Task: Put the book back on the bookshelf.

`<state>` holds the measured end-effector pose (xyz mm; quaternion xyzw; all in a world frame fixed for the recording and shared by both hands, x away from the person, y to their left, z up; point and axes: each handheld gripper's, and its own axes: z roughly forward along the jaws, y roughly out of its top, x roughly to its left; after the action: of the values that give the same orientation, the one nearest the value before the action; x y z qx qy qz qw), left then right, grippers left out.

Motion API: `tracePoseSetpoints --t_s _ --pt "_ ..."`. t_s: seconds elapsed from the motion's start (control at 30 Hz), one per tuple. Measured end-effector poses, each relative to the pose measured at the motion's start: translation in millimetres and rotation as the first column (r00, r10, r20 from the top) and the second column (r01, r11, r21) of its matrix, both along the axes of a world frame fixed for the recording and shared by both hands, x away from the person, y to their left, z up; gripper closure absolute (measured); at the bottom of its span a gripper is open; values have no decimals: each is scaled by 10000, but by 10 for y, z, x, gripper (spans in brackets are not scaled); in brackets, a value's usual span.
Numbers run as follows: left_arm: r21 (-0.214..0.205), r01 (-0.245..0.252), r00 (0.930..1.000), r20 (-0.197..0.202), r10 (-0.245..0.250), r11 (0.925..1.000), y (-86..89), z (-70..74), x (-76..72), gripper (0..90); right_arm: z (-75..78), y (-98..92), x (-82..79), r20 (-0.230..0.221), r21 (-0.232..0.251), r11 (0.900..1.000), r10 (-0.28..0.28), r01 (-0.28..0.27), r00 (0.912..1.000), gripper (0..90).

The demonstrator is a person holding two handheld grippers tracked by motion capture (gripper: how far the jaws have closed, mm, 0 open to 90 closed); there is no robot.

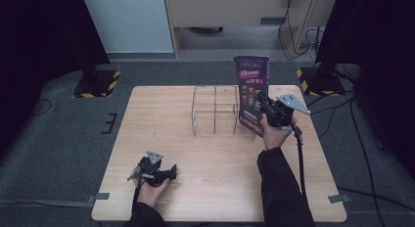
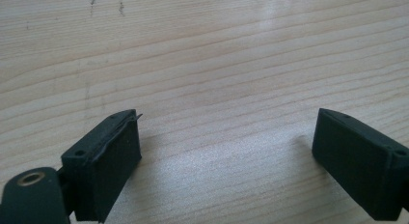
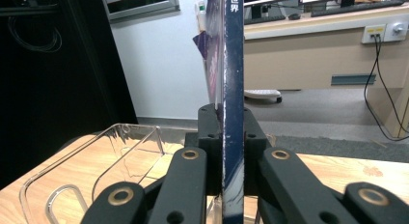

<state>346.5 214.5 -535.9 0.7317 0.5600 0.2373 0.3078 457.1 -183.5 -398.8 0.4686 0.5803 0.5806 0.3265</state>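
Note:
A thin dark magazine (image 1: 252,92) with a purple and red cover stands upright, held just right of a clear plastic rack (image 1: 215,109) at the table's middle back. My right gripper (image 1: 264,103) is shut on the magazine about halfway up its right edge. In the right gripper view the magazine's dark blue spine (image 3: 233,89) rises straight up between the two black jaws, and the clear rack (image 3: 96,171) lies to the lower left. My left gripper (image 1: 169,173) rests on the table near the front left, open, with bare wood between its fingers (image 2: 108,156).
The wooden table (image 1: 161,119) has taped corners at the front. Black stands with yellow-striped bases flank the back, at left (image 1: 95,82) and right (image 1: 318,80). Cables run over the floor at right. A pale desk stands behind.

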Motion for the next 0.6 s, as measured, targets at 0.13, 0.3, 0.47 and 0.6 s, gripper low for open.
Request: tracePoseSetpoints --t_s 0.13,0.3,0.47,0.6 --pt "-1 1 10000 -2 -1 10000 0 0 0 89 -45 13 -15 67 8 10000 -15 15 10000 842" --pt "2 1 10000 -1 -1 10000 0 0 0 89 -112 45 -42 127 -125 9999 -23 25 9999 842" --pt "1 0 10000 -2 0 10000 0 0 0 89 -163 62 -62 124 -270 9996 13 -10 9999 842" --pt "-1 -1 10000 -2 1 10000 0 0 0 89 -213 71 -96 213 -316 9994 126 -119 9997 841"
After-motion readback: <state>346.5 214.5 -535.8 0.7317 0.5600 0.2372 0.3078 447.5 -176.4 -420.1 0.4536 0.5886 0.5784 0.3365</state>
